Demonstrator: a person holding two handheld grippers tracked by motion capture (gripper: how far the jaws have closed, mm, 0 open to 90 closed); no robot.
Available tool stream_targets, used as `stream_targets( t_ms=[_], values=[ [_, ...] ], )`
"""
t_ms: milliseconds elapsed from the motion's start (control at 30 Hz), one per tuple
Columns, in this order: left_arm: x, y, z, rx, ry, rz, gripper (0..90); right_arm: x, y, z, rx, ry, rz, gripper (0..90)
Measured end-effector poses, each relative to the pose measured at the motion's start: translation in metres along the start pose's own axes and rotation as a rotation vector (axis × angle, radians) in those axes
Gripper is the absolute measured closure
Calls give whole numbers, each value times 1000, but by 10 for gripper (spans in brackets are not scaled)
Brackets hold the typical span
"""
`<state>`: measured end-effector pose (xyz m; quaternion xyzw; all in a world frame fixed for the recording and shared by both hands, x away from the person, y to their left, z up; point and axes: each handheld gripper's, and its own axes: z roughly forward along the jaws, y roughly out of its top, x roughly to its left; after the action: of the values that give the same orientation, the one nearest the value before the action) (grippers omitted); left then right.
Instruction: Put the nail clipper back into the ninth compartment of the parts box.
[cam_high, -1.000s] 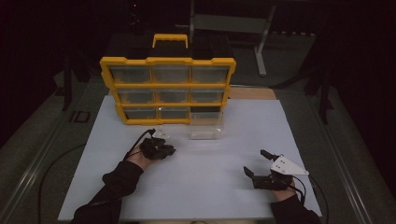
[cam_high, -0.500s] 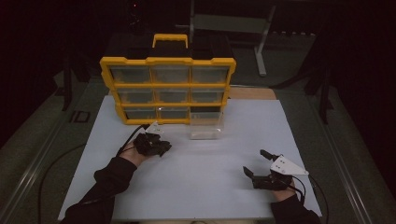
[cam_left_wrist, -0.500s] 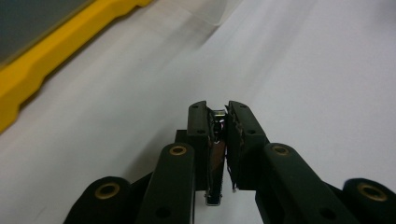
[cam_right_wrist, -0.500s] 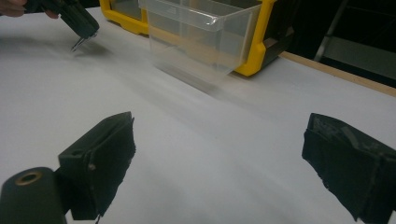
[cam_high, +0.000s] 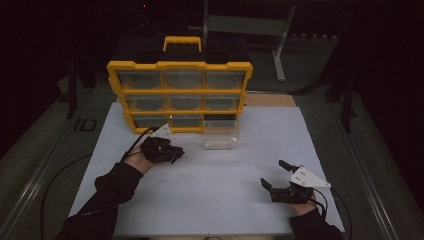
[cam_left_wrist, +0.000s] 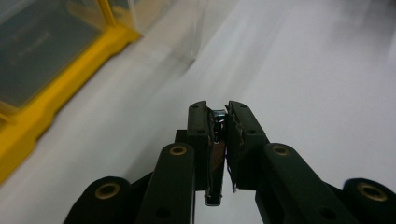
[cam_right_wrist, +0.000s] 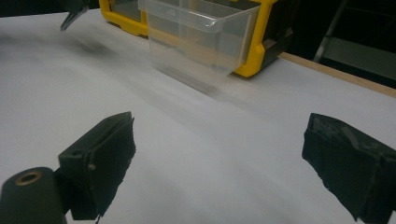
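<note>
Step in hand: the left gripper (cam_high: 176, 151) is carrying a small metal part (cam_left_wrist: 215, 122) toward the clear drawer (cam_high: 220, 136), judging by its position just left of that drawer.
Left jaws: they are clamping the small metal part between the pads; the part is showing as a thin bright sliver in the left gripper view.
Right jaws: the right gripper (cam_high: 276, 175) is resting low over the sheet with its jaws standing wide apart and nothing between them.
Drawer position: the clear drawer is standing pulled out on the sheet, in front of the bottom-right slot of the yellow organizer (cam_high: 180, 95).
Technique: keep the clamp firm, bring the tips over the open top of the drawer, then release only once the part is inside the walls.
Risk: the part is thin and may be slipping if the pads are relaxing early.
Surface: a white sheet (cam_high: 220, 200) is covering the table, bare apart from the organizer and the drawer.
Room: the surroundings are lying in darkness; a grey metal stand (cam_high: 250, 25) is standing behind the organizer.
</note>
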<state>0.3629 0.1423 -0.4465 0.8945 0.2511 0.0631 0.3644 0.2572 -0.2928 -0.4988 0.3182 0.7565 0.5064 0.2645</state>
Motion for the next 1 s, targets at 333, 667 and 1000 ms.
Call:
stream_targets(
  t_ms=[333, 667, 1000],
  values=[
    [-1, 20, -14, -7, -27, 39, 809, 0, 0, 0, -4, 2, 3, 93],
    [-5, 41, -19, -5, -51, 92, 809, 0, 1, -1, -5, 2, 1, 94],
    [-5, 64, -25, -24, -83, 123, 808, 0, 1, -1, -8, 2, 1, 93]
  ],
)
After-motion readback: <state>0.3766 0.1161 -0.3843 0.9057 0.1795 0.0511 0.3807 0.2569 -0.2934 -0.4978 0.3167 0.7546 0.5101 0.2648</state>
